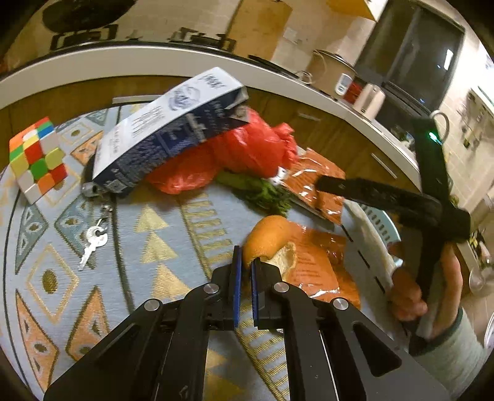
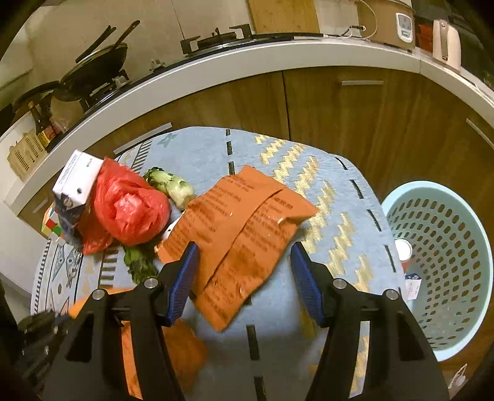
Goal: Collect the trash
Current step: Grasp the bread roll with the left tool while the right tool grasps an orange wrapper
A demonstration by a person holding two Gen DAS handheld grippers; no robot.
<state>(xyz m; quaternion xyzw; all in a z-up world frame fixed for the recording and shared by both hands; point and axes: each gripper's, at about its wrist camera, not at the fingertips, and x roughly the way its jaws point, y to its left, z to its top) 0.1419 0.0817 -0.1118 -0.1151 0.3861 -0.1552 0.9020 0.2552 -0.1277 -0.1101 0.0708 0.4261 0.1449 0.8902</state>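
Observation:
My left gripper [image 1: 244, 268] is shut on a piece of orange peel [image 1: 270, 239] over the patterned table. An orange wrapper [image 1: 321, 271] lies under the peel. My right gripper [image 2: 244, 262] is open, its jaws on either side of an orange wrapper [image 2: 240, 222] on the table; it also shows in the left wrist view [image 1: 330, 183]. A red plastic bag [image 2: 129, 206], a blue-white carton [image 1: 173, 129] and leafy greens [image 2: 169, 185] lie behind. A pale blue trash basket [image 2: 441, 246] stands on the floor to the right of the table.
A Rubik's cube [image 1: 37, 157] and a bunch of keys [image 1: 94, 240] lie at the table's left side. A kitchen counter [image 2: 247, 61] with a stove, pans and a rice cooker [image 2: 389, 21] runs behind the table. The basket holds some trash.

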